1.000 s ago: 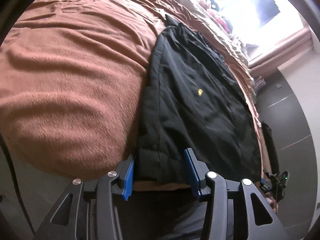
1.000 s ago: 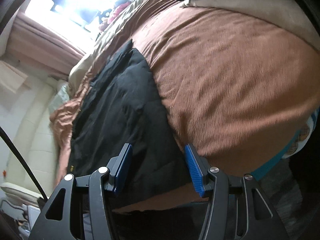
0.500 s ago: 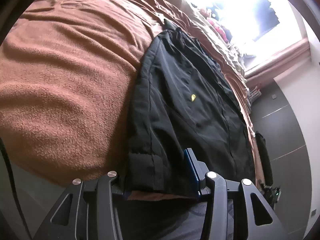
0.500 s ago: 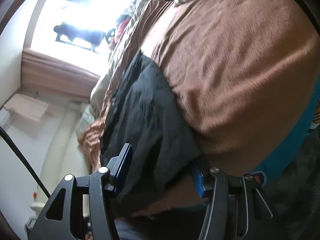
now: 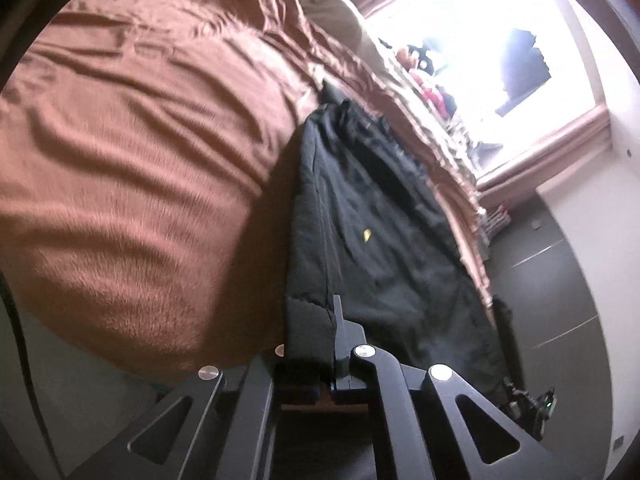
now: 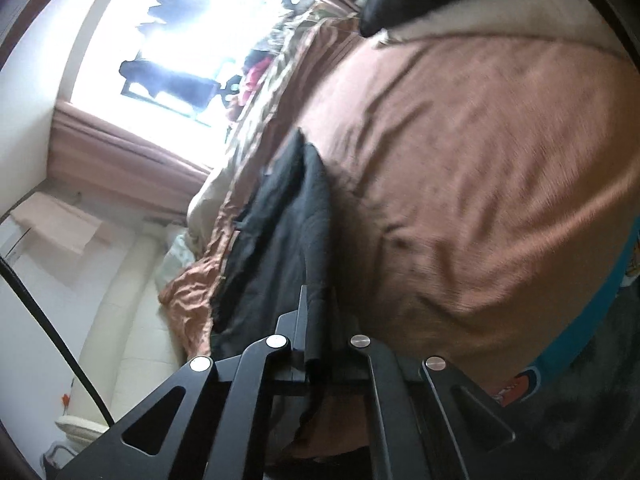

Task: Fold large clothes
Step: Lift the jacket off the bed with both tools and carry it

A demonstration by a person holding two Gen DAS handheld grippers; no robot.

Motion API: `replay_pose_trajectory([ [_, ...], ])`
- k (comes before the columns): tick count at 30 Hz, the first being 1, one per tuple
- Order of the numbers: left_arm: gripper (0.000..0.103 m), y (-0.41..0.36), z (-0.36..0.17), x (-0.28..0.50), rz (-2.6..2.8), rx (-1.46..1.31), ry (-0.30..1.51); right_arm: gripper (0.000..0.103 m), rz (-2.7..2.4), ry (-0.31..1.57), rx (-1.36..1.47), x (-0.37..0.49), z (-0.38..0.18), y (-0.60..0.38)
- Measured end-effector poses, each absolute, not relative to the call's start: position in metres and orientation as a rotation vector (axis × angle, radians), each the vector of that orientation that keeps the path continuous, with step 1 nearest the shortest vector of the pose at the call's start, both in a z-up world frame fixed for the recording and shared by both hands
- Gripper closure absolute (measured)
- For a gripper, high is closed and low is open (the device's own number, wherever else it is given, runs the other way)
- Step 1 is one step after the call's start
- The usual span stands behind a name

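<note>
Your left gripper (image 5: 320,320) hides its own fingertips: the black jacket (image 5: 380,240) drapes over the left finger, and only the right finger's edge shows at 6 o'clock in the left wrist view. The jaws are pinched narrow on the jacket's near hem. The jacket's far collar end, toward 12 o'clock, blurs into the glare of the window (image 5: 480,60). A small yellow mark (image 5: 366,234) sits mid-jacket.

In the right wrist view your right gripper (image 6: 318,320) is also closed tight on a bunched fold of the same jacket (image 6: 280,232), fabric hanging down between the fingers; the pads are buried in cloth. Both tools point slightly downward across the brown blanket (image 6: 480,160), jacket stretching away toward 11 o'clock. Motion blur softens the blanket's texture.
</note>
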State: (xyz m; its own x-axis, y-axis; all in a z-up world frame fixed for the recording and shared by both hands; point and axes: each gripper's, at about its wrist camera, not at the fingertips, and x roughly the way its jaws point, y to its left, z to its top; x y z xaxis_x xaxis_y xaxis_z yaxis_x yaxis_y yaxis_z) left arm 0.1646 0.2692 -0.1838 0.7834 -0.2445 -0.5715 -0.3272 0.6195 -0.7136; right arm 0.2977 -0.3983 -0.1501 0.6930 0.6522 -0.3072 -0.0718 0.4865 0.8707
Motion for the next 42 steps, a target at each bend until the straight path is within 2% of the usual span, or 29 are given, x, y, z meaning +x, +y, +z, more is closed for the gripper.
replay_pose_trajectory([
  [13,0.102,0.270,-0.078,0.113,0.011,-0.903,0.519,0.103,0.600,0.592,0.937,0.243,-0.080,-0.430],
  [20,0.102,0.266,-0.037,0.053,-0.015,-0.907,0.446,0.103,0.655,0.575,0.900,0.206,-0.052,-0.446],
  [31,0.102,0.264,-0.017,-0.032,-0.003,-0.916,0.371,0.103,0.749,0.540,0.821,0.159,-0.031,-0.449],
  [42,0.102,0.261,-0.015,-0.040,-0.017,-0.891,0.383,0.103,0.717,0.550,0.795,0.161,-0.036,-0.451],
])
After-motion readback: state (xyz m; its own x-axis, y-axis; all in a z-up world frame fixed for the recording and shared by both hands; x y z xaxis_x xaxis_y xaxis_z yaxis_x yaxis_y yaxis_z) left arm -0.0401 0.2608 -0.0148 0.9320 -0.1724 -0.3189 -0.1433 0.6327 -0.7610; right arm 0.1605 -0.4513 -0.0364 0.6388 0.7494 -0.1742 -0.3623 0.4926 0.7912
